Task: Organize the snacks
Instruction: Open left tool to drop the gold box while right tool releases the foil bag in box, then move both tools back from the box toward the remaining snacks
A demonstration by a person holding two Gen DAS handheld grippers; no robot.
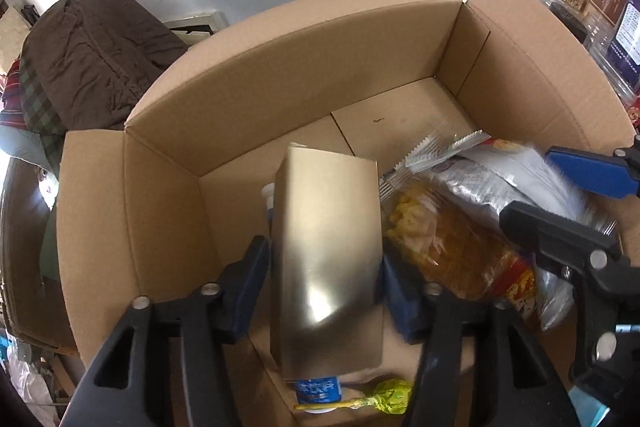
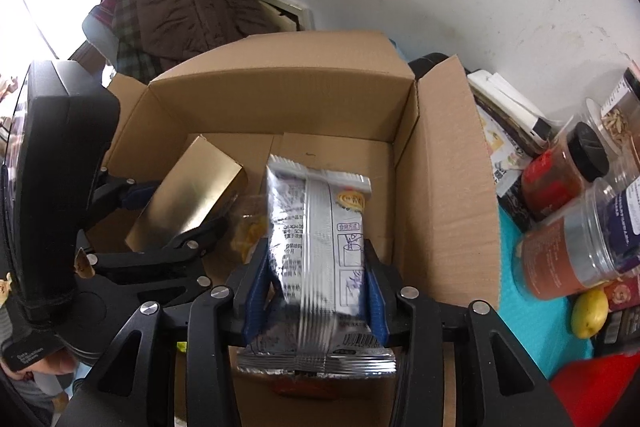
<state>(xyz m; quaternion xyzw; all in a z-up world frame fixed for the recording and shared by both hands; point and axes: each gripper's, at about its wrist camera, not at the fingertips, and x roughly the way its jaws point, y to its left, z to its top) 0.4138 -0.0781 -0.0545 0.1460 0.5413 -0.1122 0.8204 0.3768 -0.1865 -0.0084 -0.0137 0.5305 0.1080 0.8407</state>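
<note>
My left gripper (image 1: pixel 324 267) is shut on a gold box (image 1: pixel 326 259) and holds it inside an open cardboard box (image 1: pixel 288 67); it also shows in the right wrist view (image 2: pixel 192 205). My right gripper (image 2: pixel 316 279) is shut on a silver snack packet (image 2: pixel 316 247) over the same cardboard box (image 2: pixel 280 95); the packet also shows in the left wrist view (image 1: pixel 492 183). A clear bag of yellow-orange snacks (image 1: pixel 448 247) lies in the box between the two. A blue-labelled cup (image 1: pixel 318 393) and a green lollipop (image 1: pixel 390 397) lie under the gold box.
Jars of snacks (image 2: pixel 568 167) and a yellow lemon-like fruit (image 2: pixel 588 313) stand on a teal mat (image 2: pixel 536 323) right of the box. A brown coat (image 2: pixel 188 3) hangs behind the box on the left. A white wall is at the back.
</note>
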